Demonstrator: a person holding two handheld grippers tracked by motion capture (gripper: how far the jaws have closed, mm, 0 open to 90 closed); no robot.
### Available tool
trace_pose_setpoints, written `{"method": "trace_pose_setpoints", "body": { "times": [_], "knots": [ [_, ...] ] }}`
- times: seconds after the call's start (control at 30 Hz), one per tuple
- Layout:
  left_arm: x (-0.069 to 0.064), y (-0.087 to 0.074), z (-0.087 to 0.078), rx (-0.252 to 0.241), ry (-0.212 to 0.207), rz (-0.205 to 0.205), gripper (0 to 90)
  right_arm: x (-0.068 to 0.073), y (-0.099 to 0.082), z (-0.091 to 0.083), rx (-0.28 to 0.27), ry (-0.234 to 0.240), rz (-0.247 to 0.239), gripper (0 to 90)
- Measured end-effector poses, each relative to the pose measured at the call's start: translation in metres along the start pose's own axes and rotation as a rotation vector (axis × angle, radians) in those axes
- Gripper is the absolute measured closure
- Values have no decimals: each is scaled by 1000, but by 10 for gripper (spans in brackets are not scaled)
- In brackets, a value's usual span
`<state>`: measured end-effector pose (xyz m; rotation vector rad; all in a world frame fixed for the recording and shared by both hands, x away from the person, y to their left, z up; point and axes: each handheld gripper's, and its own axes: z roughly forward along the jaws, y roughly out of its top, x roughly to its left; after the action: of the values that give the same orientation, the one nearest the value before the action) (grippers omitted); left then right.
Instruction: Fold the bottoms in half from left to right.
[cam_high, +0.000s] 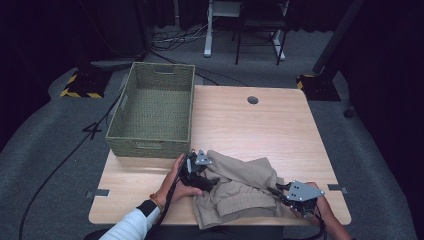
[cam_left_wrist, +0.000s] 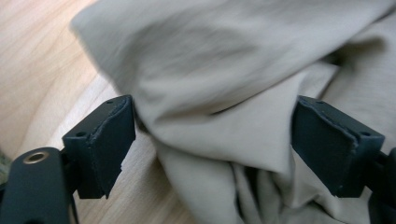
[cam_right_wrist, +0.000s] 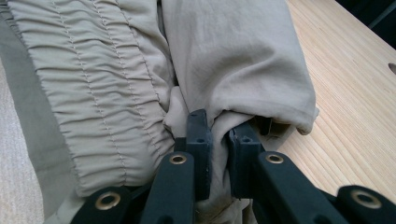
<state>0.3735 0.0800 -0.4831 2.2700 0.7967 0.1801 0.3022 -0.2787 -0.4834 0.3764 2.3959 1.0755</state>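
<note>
Your crumpled beige fabric garment (cam_high: 240, 187) lies half-folded at near table edge, not yet in green woven basket (cam_high: 152, 112) far left. Right gripper (cam_right_wrist: 218, 135) clamps its fold; left gripper (cam_left_wrist: 212, 144) jaws apart around cloth, not pressing.

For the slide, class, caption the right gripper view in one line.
Right gripper pinches a fold of beige trousers on the wooden table.

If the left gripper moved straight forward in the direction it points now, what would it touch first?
Most likely the beige garment. The left gripper has its jaws open, with a fold of the cloth bulging between them, directly ahead. Depth is unclear, but nothing else lies in that line.
</note>
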Motion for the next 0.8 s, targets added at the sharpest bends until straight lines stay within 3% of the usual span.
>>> {"method": "trace_pose_setpoints", "body": {
  "times": [0.13,0.2,0.23,0.27,0.33,0.4,0.5,0.53,0.63,0.8],
  "knots": [
    [1,-1,6,18,-34,-17,157,-2,-1,1,-1,4,20,814],
    [-1,0,10,33,-21,6,162,-3,0,2,1,0,21,814],
    [-1,1,12,38,-37,9,187,-3,0,2,2,1,23,813],
    [0,2,13,32,-56,16,284,-4,0,3,3,-2,19,813],
    [0,4,11,0,-51,39,488,-5,2,4,6,-20,37,814],
    [0,9,7,-33,-6,71,657,-10,4,4,10,-57,51,814],
    [-6,17,-5,-126,88,118,741,-22,8,4,2,-140,76,815],
    [-12,21,-10,-166,146,161,743,-26,11,3,-3,-171,72,816],
    [-25,27,-26,-258,239,248,761,-38,24,-1,-20,-286,45,817],
    [-32,23,-39,-332,357,298,765,-48,48,-4,-69,-419,-1,817]
  ]
}}
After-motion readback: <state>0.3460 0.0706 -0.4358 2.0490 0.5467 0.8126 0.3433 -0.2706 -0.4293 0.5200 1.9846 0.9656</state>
